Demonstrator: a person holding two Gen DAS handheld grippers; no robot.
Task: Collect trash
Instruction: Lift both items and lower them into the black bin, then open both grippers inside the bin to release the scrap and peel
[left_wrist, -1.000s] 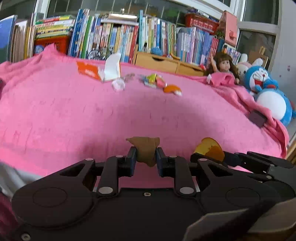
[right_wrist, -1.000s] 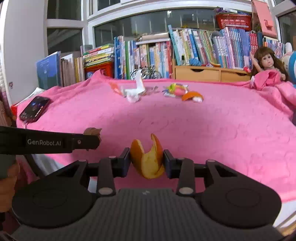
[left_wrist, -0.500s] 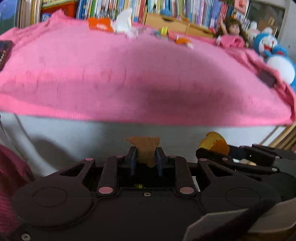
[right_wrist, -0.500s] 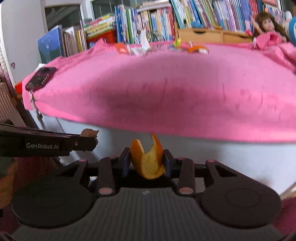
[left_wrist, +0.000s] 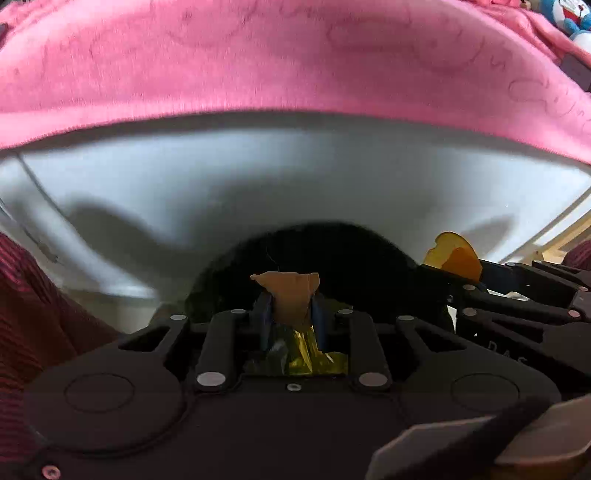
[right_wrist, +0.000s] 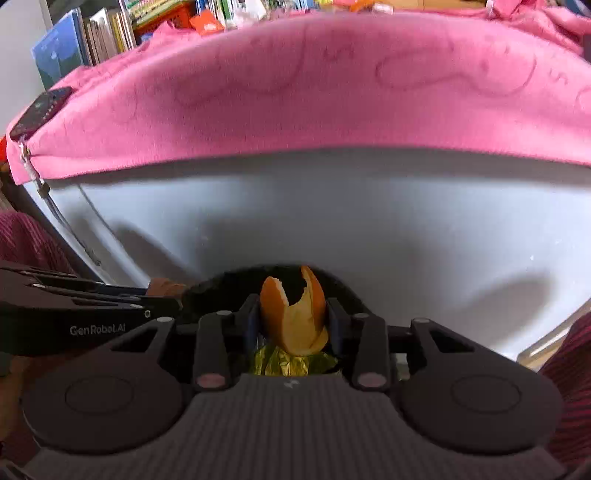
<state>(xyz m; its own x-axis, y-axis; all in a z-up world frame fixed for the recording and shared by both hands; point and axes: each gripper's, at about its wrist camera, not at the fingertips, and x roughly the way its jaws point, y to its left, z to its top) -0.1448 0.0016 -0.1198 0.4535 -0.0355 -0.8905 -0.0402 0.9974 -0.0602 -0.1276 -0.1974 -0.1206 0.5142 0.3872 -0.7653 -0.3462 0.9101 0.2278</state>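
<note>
My left gripper (left_wrist: 290, 304) is shut on a brown crumpled scrap (left_wrist: 291, 290). My right gripper (right_wrist: 293, 314) is shut on a curled piece of orange peel (right_wrist: 291, 317). Both point steeply down, side by side, over the dark mouth of a black bin (left_wrist: 332, 251), below the edge of the bed. Gold foil wrappers (left_wrist: 306, 354) lie in the bin under the fingers. In the left wrist view the orange peel (left_wrist: 452, 256) shows at the right. In the right wrist view the brown scrap (right_wrist: 162, 286) shows at the left.
A pink blanket (left_wrist: 295, 55) covers the bed, above its white side panel (left_wrist: 295, 177). A phone (right_wrist: 40, 110) lies on the blanket's left corner. Books (right_wrist: 92, 40) and more litter (right_wrist: 207, 22) sit at the far side. Maroon clothing (left_wrist: 29, 314) flanks the bin.
Both grippers have sunk from above the blanket to below the bed's edge and tipped downward. The black bin and its gold wrappers have come into view. Both grips are unchanged.
</note>
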